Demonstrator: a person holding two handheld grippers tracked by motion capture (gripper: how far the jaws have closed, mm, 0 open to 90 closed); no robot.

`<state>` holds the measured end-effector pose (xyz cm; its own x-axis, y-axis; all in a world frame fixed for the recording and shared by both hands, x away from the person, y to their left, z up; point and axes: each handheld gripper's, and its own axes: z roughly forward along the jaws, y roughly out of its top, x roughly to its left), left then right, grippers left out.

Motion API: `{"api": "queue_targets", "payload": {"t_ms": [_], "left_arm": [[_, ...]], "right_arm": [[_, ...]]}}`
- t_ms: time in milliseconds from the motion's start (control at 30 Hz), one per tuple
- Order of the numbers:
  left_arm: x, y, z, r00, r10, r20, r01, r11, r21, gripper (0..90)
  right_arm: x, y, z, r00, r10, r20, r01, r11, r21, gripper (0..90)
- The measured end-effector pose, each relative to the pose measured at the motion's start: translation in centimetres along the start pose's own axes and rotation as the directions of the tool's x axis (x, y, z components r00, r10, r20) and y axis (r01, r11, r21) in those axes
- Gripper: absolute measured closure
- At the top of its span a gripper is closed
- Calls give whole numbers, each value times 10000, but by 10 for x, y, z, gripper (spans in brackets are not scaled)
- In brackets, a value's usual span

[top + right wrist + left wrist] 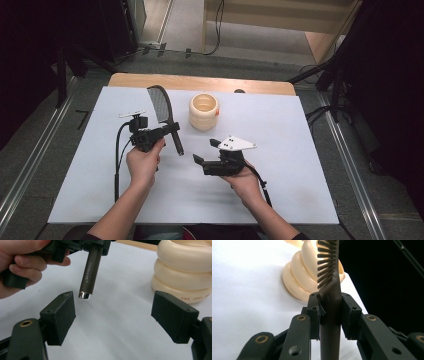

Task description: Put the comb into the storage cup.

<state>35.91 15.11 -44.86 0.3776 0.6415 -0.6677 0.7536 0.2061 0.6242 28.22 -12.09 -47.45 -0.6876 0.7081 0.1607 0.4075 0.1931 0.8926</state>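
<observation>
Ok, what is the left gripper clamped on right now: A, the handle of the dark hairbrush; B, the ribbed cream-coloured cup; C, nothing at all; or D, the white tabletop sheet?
A: in the left gripper view the left gripper has its pads pressed on both sides of the dark hairbrush handle, while the ribbed cream-coloured cup stands apart behind it.

White table cover [300,165], wooden table edge [200,81], grey floor [30,150], metal rail [355,165]
</observation>
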Motion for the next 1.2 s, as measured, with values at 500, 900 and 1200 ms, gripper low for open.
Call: {"api": "queue_targets", "payload": {"t_ms": [500,900,1200], "left_arm": [[1,1,-1,10000,27,66,-28,9999,111,725],[2,3,-2,9999,140,19,-140,9997,205,725],[2,4,0,9997,218,96,-221,9991,369,725]], "right_arm": [[-15,-8,-26,9995,-15,-304,14,10000,-35,177],[-29,-21,-49,9998,-126,-175,126,9999,-8,177],[-37,-29,-69,10000,-32,-81,32,10000,-30,177]]}}
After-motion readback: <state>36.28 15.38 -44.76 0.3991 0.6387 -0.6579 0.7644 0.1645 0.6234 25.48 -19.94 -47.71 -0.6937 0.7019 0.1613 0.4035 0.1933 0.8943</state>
